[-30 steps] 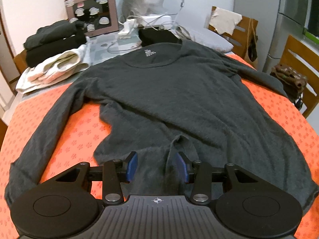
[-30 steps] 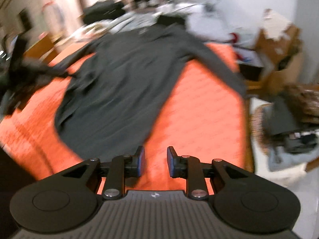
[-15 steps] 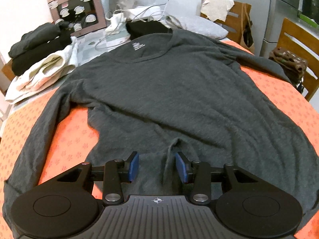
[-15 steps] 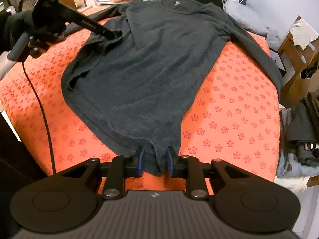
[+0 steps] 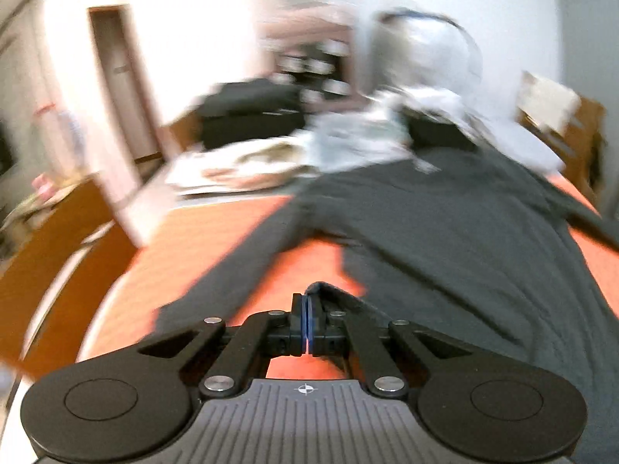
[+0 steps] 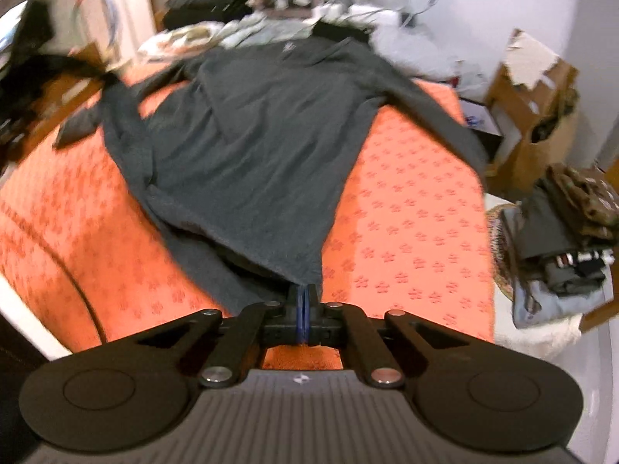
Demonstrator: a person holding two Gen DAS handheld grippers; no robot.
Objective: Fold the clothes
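Left tongs (image 5: 307, 323): clenched on the hem of the dark grey long-sleeved shirt (image 5: 456, 232).
Right tongs (image 6: 304, 315): clenched on the shirt hem (image 6: 255, 154).
Shirt: spread on the orange flower-patterned counter (image 6: 418, 224).

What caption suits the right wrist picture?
Right gripper shut on dark grey long-sleeved shirt's hem over orange tablecloth.

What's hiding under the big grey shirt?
Under the grey shirt lies the orange flowered cloth, showing all around it. Whatever sits directly beneath the shirt's middle is covered. Both grippers pinch its bottom hem.
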